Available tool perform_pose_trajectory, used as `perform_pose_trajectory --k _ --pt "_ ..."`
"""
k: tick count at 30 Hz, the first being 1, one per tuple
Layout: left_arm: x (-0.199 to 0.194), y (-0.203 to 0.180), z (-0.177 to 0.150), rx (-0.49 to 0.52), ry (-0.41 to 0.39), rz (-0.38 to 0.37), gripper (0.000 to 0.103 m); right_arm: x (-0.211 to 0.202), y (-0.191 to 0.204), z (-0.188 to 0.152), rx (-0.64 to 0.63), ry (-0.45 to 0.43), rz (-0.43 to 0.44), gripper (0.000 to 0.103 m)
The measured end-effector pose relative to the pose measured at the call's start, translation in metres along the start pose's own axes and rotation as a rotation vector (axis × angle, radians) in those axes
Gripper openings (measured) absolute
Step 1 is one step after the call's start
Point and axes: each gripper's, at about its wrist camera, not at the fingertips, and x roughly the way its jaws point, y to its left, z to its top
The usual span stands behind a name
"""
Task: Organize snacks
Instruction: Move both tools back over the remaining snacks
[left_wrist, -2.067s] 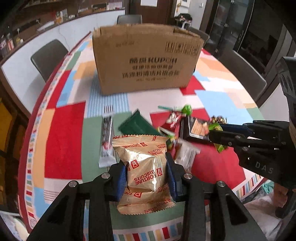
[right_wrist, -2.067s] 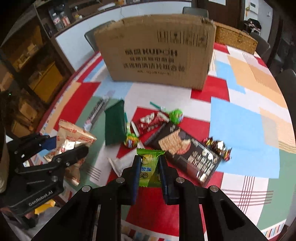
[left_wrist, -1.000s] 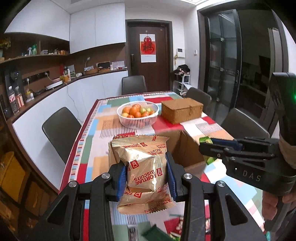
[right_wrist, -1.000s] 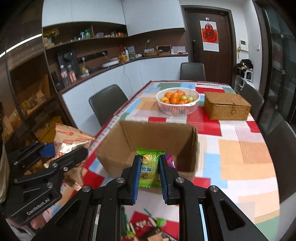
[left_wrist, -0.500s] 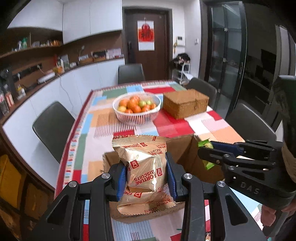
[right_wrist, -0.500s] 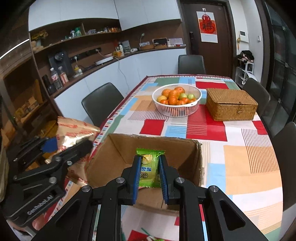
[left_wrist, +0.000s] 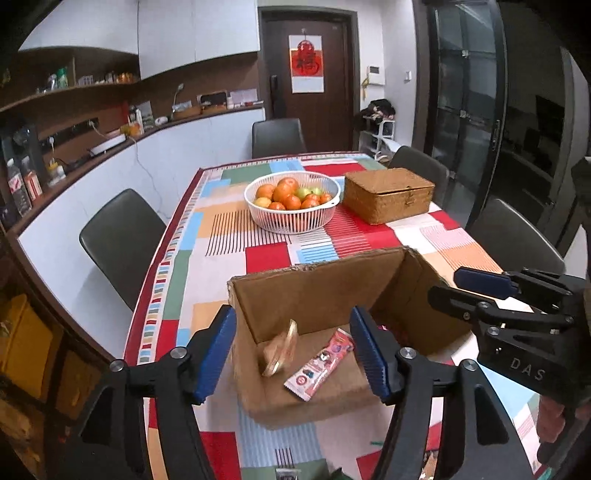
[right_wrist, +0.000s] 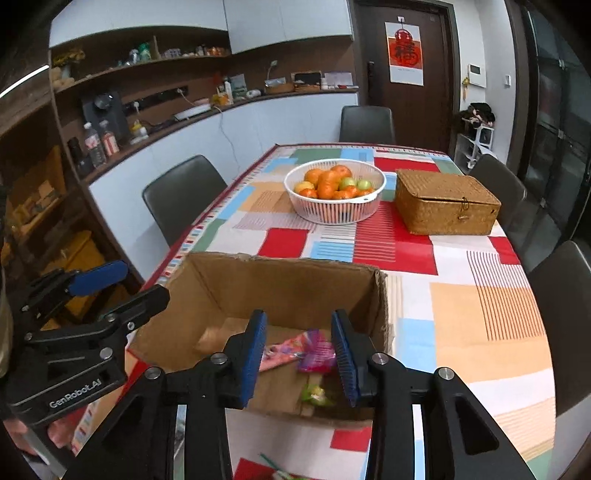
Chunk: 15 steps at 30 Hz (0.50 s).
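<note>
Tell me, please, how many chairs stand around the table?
4 chairs: one at the far end, one on the left, two on the right; nearer ones may be hidden.

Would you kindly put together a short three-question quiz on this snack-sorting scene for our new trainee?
1. True or false: the left gripper is clamped on the gold biscuit packet.
2. Multiple choice: the white fruit basket stands where relative to the cardboard box? A) inside it B) beyond it on the table C) on a chair
3. Fill in: the small green snack below the right gripper lies in the ____.

Key:
1. False; the jaws have just been opening, and the packet is blurred, loose in the box.
2. B
3. Box; these jaws have also just been opening, with nothing between them.
</note>
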Motion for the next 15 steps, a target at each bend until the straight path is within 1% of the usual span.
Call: perform_pose_trajectory --k 4,8,10,11,13,15 --pt "-0.028 -0.001 -0.009 0.007 -0.036 -0.023 0.065 -0.018 0.009 -0.012 -0.021 -0.020 0.030 0.037" --pt "-0.055 -0.003 -0.020 0.016 -0.072 -0.013 0.067 -0.040 0.020 -0.024 -0.050 -0.053 0.042 0.037" --pt "-0.068 -0.005 -0.025 0.026 -0.097 0.008 0.067 -0.051 0.024 -0.030 -0.066 -0.068 0.045 0.037" --pt "-0.075 -0.006 -0.028 0.028 -0.115 0.020 0.067 -0.054 0.025 -0.032 -0.070 -0.073 0.046 0.039" --pt "-0.089 -0.009 -0.035 0.043 -0.154 0.063 0.069 -0.064 0.027 -0.038 -0.075 -0.086 0.047 0.044" --pt "-0.100 -0.013 -0.043 0.064 -0.182 0.104 0.071 -0.070 0.027 -0.044 -0.078 -0.096 0.041 0.044"
